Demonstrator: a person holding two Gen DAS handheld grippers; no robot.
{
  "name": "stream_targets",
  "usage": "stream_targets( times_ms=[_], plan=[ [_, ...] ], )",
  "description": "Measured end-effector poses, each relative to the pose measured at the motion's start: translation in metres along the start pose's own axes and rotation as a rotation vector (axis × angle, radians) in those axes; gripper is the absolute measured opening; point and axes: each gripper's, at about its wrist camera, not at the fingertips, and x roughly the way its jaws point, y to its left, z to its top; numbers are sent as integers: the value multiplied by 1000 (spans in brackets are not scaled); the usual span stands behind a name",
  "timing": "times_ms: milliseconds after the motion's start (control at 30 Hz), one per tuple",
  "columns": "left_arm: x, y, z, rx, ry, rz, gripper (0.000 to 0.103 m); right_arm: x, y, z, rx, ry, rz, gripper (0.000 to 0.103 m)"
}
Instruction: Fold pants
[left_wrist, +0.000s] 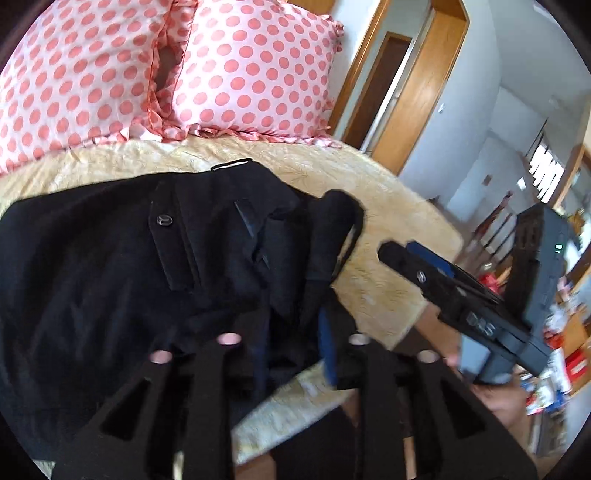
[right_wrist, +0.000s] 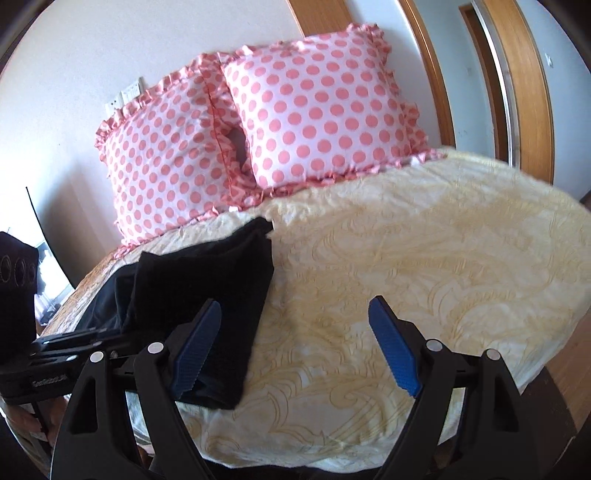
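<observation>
Our left tool (left_wrist: 295, 354) grips the black pants (left_wrist: 110, 266), centre-left on the bed (right_wrist: 424, 258); our right tool (right_wrist: 291, 350) gapes empty, lower right.

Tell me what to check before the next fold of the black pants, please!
1. Pants lying on the bed cover: ok.
2. Left gripper closed on the cloth: looks like it grips the pants, ok.
3. Right gripper ready to grab: open and holding nothing, ok.
4. Pants smooth and flat: not ok; the waist end with the button is bunched and wrinkled.
5. Room for folding: ok; bare cover lies to the right of the pants.
6. Pillows out of the way: ok; they sit behind the pants.
</observation>
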Motion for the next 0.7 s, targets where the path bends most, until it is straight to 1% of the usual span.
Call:
stream_targets(
  times_ms=[33,67,100,133,200,233,267,300,333,367,467,533,633,700],
  plan=[
    [-10,1,0,-11,-8,-27,62,-4,5,6,-17,-29,3,84],
    [-23,3,-1,-18,-31,-52,71,-7,10,11,-32,-56,11,84],
    [-36,4,-2,-26,-57,-54,87,-10,15,15,-45,-80,23,84],
    [-47,8,-1,-36,-90,-26,97,-13,24,21,-63,-108,54,84],
    [-71,24,-1,-50,-176,49,97,-12,41,26,-98,-119,121,84],
    [-77,30,0,-57,-197,85,97,-8,55,27,-133,-115,159,84],
    [-82,41,1,-73,-215,155,97,-5,66,27,-164,-113,185,84],
    [-83,48,2,-85,-216,200,97,-1,77,27,-197,-108,206,84],
    [-82,58,2,-99,-208,254,97,4,88,26,-229,-98,217,84],
    [-80,63,1,-104,-200,284,97,11,101,23,-270,-80,226,84],
    [-70,75,-2,-105,-168,364,97,35,124,17,-321,-23,229,84],
    [-64,82,-5,-102,-148,397,97,48,131,10,-326,20,233,84],
    [-54,93,-14,-95,-97,453,97,69,131,-8,-332,129,186,84],
    [-47,103,-26,-108,-47,481,97,78,126,-30,-337,211,134,84]
  ],
)
